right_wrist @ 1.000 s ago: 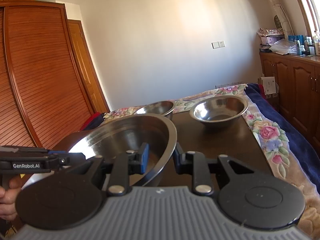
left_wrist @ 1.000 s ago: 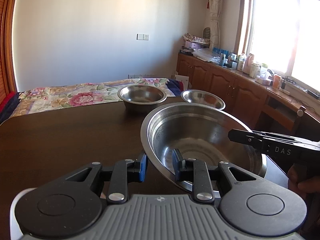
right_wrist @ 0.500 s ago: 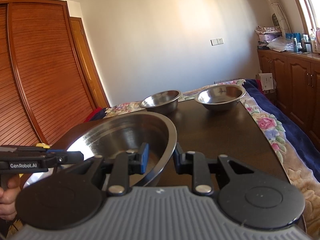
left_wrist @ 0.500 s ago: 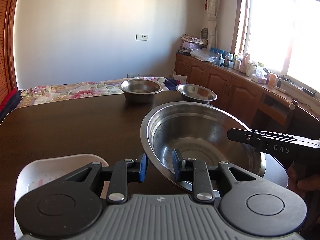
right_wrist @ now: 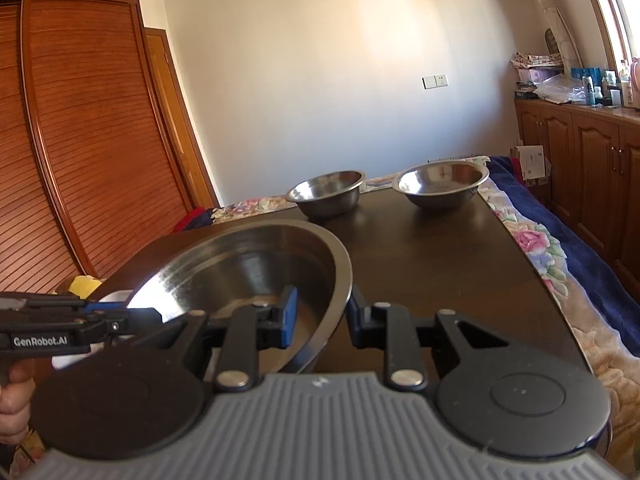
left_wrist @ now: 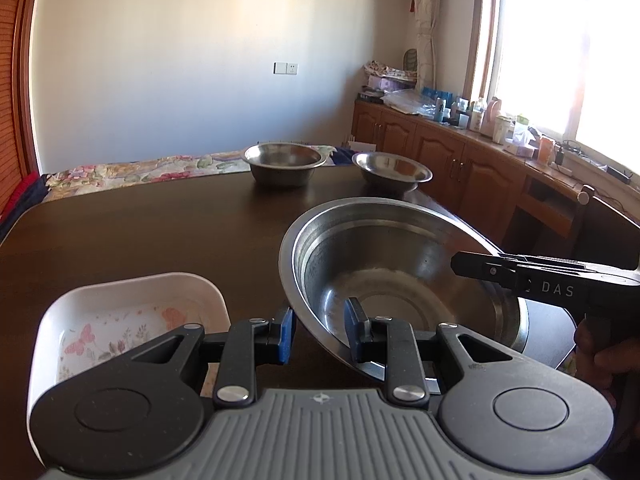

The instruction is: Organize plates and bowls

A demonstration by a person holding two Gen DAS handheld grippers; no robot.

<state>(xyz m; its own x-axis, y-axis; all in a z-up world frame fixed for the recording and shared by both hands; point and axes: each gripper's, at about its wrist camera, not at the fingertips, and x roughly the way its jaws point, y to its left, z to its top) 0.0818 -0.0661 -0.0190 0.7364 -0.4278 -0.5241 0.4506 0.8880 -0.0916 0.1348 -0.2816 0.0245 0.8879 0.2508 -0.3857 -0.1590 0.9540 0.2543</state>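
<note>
The dark brown wooden table [left_wrist: 140,232] spreads out in front of me, with a flowered bedspread [right_wrist: 532,240] lying past its far edge and down its right side. The biggest thing on my side of it is the large round stainless steel basin [left_wrist: 400,264], which I hold between both tools over the near right part of the table, tilted a little. My left gripper [left_wrist: 318,330] is clamped on the basin's near left rim, one pad outside the wall and one inside. My right gripper [right_wrist: 322,318] is clamped the same way on the opposite rim, with the blue pad inside the basin and the black finger outside. Just left of the basin, at the table's near edge, sits a white rounded-square ceramic dish with butterfly and flower print [left_wrist: 128,312], partly hidden under my left tool. Well away at the far end of the table stand two smaller steel bowls side by side and apart: a deeper straight-walled steel bowl [left_wrist: 284,162] on the left, and a shallower wide-rimmed steel bowl [left_wrist: 392,170] on the right, near the table's far right corner.
</note>
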